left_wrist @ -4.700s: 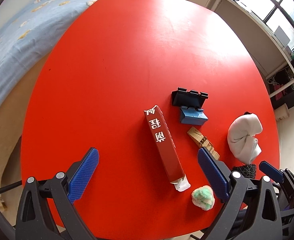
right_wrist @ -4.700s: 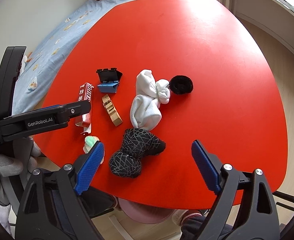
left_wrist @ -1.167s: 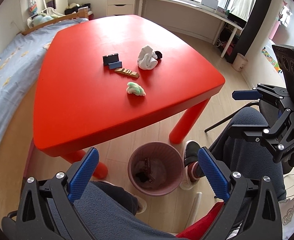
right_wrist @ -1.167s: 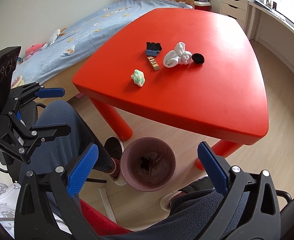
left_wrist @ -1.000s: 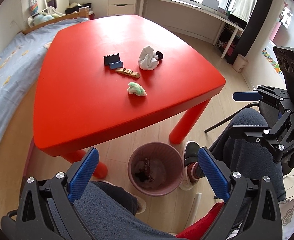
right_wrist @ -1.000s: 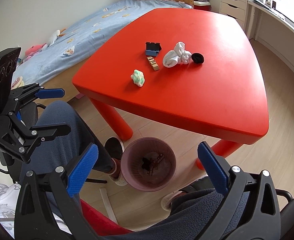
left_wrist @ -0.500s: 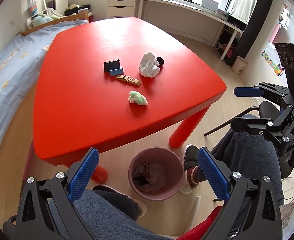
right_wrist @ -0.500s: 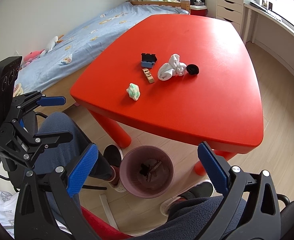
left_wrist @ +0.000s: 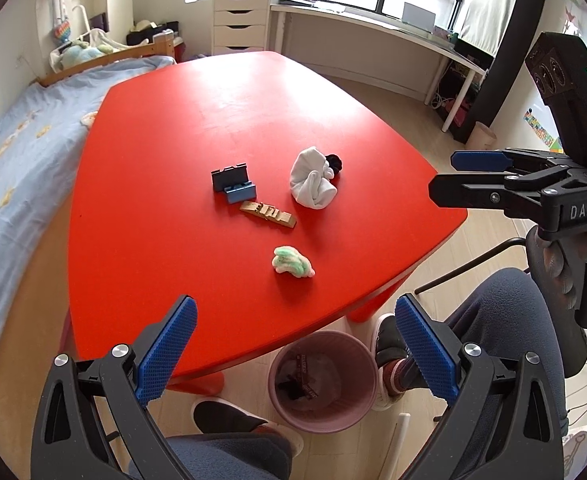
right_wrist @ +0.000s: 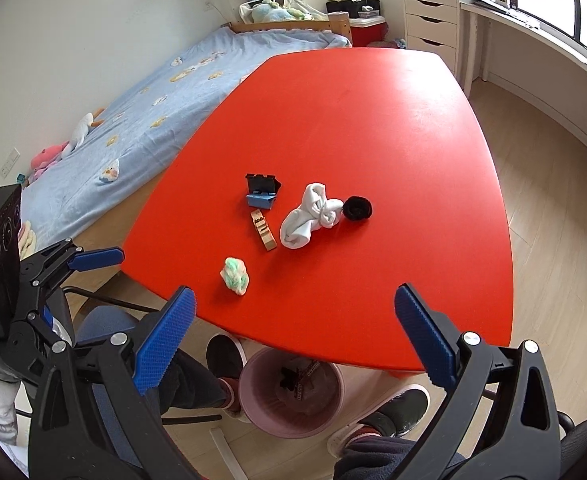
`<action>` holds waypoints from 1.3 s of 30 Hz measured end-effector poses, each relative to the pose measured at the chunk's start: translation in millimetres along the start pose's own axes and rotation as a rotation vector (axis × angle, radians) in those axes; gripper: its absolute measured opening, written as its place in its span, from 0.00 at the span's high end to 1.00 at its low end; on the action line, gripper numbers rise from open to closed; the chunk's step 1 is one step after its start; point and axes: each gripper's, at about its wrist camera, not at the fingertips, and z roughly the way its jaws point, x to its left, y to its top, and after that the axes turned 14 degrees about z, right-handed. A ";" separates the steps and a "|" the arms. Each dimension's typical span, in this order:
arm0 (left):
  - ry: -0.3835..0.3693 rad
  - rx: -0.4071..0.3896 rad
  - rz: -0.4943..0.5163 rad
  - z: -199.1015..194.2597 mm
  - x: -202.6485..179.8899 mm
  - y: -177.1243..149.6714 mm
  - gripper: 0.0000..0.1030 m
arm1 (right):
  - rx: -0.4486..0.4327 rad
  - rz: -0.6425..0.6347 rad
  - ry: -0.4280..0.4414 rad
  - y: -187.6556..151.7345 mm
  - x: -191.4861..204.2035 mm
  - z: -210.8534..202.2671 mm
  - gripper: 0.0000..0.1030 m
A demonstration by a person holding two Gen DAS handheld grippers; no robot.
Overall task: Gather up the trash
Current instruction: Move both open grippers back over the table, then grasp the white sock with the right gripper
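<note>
Since the first frames, the red carton and the dark patterned sock have gone from the red table and both grippers have drawn back. Ahead of the left gripper and right gripper, both spread and empty, five things lie: one green-white wad, one wooden piece, one blue-black holder, one white cloth bundle, one black ring. Below them, one pink trash bin holds a carton and dark scraps.

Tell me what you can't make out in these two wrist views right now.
- Pink waste bin, right wrist view: the red table edge hides its far rim.
- Bin contents, both views: dark scraps, too small to identify.
- Small black round thing, left wrist view: mostly behind the white balled cloth.
</note>
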 end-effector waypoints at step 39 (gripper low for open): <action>-0.063 0.114 -0.101 91.6 16.8 15.1 0.60 | 0.171 0.218 0.027 40.7 -14.2 122.4 0.75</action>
